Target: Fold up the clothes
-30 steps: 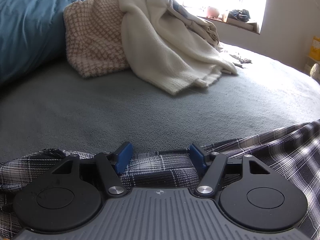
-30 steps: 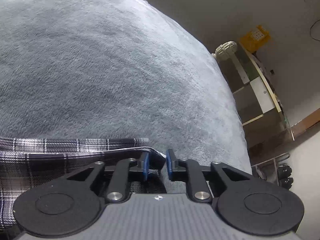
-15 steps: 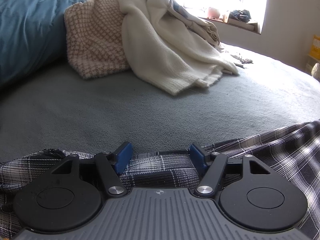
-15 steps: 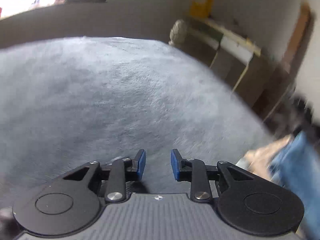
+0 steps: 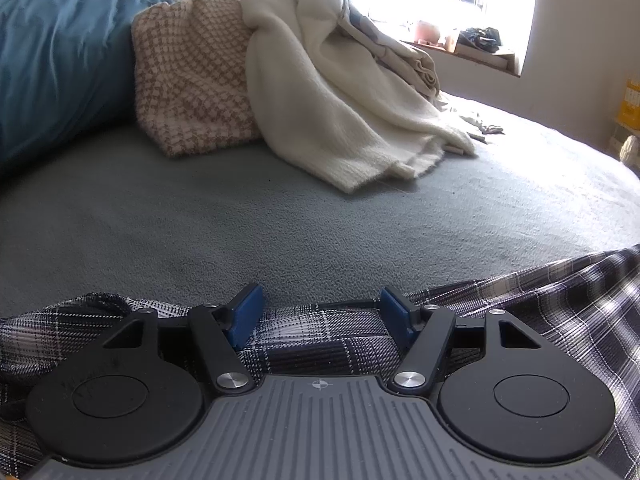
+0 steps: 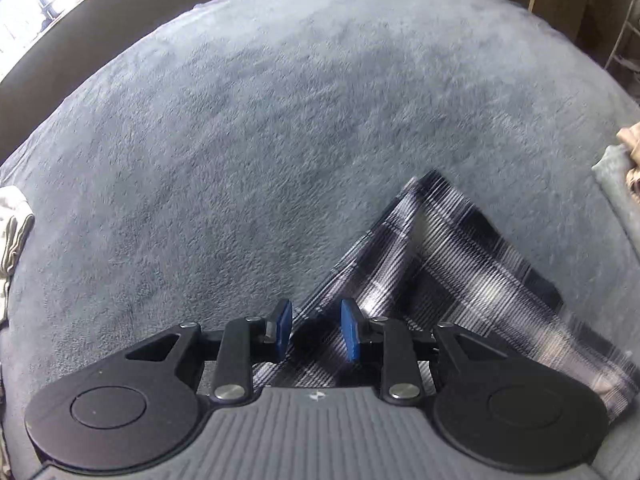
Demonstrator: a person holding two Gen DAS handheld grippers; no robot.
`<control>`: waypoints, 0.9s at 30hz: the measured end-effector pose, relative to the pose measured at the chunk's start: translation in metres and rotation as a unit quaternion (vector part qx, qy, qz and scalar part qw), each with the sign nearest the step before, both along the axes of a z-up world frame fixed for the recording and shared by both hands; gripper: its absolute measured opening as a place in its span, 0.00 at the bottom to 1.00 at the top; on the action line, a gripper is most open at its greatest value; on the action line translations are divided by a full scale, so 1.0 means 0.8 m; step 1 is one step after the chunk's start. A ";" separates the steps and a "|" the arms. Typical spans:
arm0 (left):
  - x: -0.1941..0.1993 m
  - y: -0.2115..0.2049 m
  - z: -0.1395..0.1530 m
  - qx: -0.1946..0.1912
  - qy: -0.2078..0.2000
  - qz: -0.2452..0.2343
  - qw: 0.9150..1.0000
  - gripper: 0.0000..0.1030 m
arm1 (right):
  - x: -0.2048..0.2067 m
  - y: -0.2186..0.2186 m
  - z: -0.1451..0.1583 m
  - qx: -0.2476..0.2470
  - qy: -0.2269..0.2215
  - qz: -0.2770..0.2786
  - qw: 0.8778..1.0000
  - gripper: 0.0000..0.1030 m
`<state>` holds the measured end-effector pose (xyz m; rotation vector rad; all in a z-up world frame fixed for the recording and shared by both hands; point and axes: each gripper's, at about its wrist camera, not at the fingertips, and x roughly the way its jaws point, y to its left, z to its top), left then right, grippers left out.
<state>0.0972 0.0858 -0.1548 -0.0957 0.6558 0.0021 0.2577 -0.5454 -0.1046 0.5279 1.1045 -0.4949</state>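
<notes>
The right tongs (image 6: 316, 330) have swung round since half a second ago: then they looked over bare grey bed toward shelving, now a blurred corner of the plaid shirt (image 6: 452, 264) lies under and ahead of them. Their blue fingers (image 6: 285, 326) are parted a moderate gap, a shade wider than before, gripping nothing, with plaid showing between them. The left view is unchanged. The left tongs (image 5: 320, 318) sit wide open over the plaid shirt (image 5: 320, 340), cloth showing between the pads but not pinched. One plaid shirt, along the near edge of the bed (image 5: 280, 232). Toward the far side lies a heap of three pieces: a cream knit (image 5: 340, 100), a checked knit (image 5: 188, 80) and a blue duvet (image 5: 60, 60).
</notes>
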 end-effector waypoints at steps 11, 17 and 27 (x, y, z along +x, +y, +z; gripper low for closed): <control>-0.001 0.003 -0.002 -0.009 -0.004 0.000 1.000 0.64 | 0.003 0.011 0.000 -0.039 -0.021 -0.006 0.999 0.02; -0.002 0.003 -0.002 -0.008 -0.006 0.000 1.000 0.64 | 0.005 0.001 -0.017 -0.025 -0.045 -0.024 0.998 0.03; -0.001 0.001 -0.003 -0.001 -0.006 0.001 1.000 0.65 | -0.121 -0.095 0.043 -0.051 -0.094 -0.127 0.986 0.24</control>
